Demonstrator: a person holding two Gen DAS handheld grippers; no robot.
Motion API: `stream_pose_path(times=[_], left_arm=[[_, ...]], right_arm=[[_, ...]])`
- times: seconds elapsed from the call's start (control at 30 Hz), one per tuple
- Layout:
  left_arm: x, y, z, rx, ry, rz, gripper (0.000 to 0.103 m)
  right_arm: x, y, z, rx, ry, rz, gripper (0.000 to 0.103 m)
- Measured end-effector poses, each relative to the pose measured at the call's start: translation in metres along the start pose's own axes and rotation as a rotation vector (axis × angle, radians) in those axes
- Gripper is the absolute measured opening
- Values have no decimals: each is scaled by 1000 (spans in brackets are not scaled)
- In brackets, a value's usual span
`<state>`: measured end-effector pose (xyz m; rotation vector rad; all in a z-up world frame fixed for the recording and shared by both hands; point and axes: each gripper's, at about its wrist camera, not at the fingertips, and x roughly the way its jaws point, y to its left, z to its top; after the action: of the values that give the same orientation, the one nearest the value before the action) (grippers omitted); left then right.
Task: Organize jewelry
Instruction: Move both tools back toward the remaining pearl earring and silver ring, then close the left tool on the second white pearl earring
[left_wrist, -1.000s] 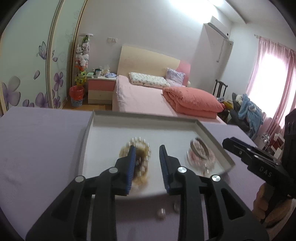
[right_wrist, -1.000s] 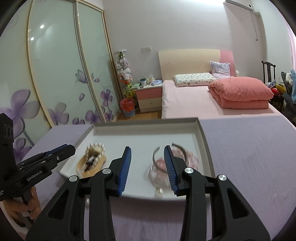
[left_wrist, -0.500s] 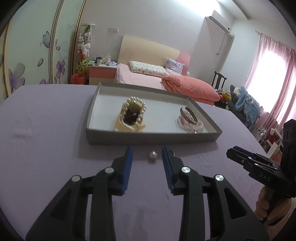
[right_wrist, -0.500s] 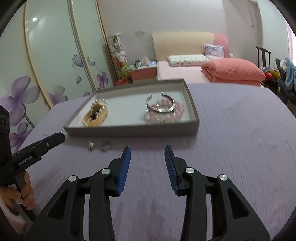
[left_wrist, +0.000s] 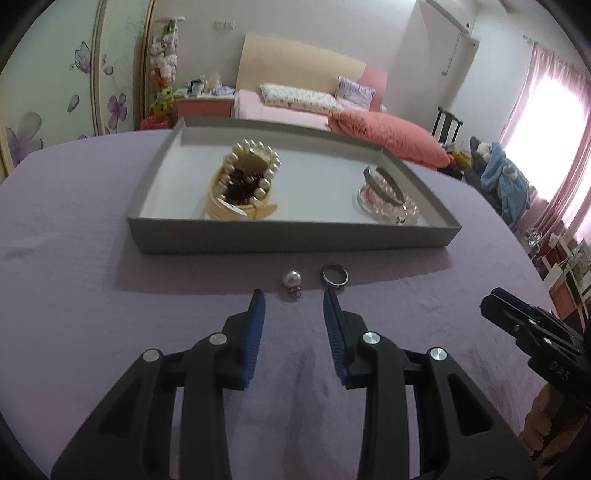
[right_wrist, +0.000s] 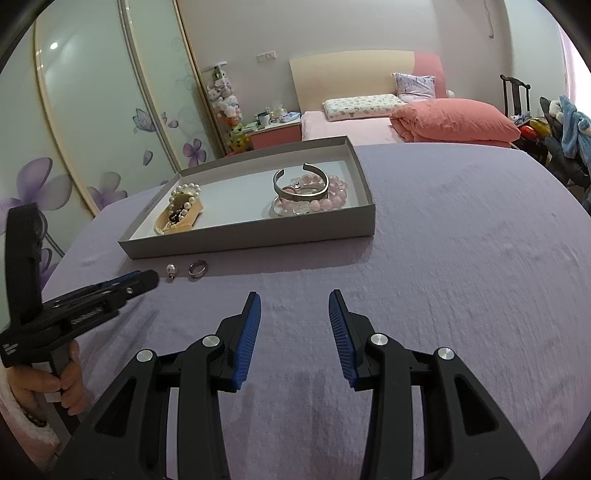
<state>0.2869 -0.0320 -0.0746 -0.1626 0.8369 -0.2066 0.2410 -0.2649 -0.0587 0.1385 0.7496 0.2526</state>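
Your left gripper hangs low over the purple tablecloth, its 2 blue-padded fingers spread apart with nothing between them. Just beyond its tips lie 2 loose pieces on the cloth, near the front wall of the grey tray but not touching it: a pearl earring lined up with the gap between the fingers, and a silver ring just to the right of it. The earring and ring sit close together without touching.

Inside the tray, toward its left end, a cream bangle lies flat with a pearl bracelet draped on it and dark beads in its middle. Toward the tray's right end, a silver cuff rests on top of a pink bead bracelet and a clear bead bracelet, all stacked in 1 pile.

Your right gripper is also released, its fingers wide apart and empty, held above bare cloth in front of the tray's front right corner, well apart from the earring and ring. From that side, the tip of your left gripper appears just beside the earring. Beyond the table's far edge stands a bed with a pink quilt.
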Motion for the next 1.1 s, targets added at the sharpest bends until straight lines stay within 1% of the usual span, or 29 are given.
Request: stream_pose_path(times=[0.13,0.3,0.5,0.53,0.57,0.87,1.1], left_arm=[[13,-2,7,-6,31,20,33],[21,-5,16,4,30,56,32],[28,-8,20,16,48,78,20],[29,-8,20,17,50,80,16],[29,-8,20,17,51,85,14],[27,-2,21,-17,41,72,14],[7,17,22,-56,-1,86,14]], right_arm=[[2,-2,-1,8,7,5,40],[5,-4,-2,15,14,8,40],[7,-8,-3,29,21,10,40],[7,-8,-3,30,22,10,40],[7,-7,-3,30,24,10,40],[7,-7,-4,36,30,7,40],[9,-1,-2,11,35,2,40]])
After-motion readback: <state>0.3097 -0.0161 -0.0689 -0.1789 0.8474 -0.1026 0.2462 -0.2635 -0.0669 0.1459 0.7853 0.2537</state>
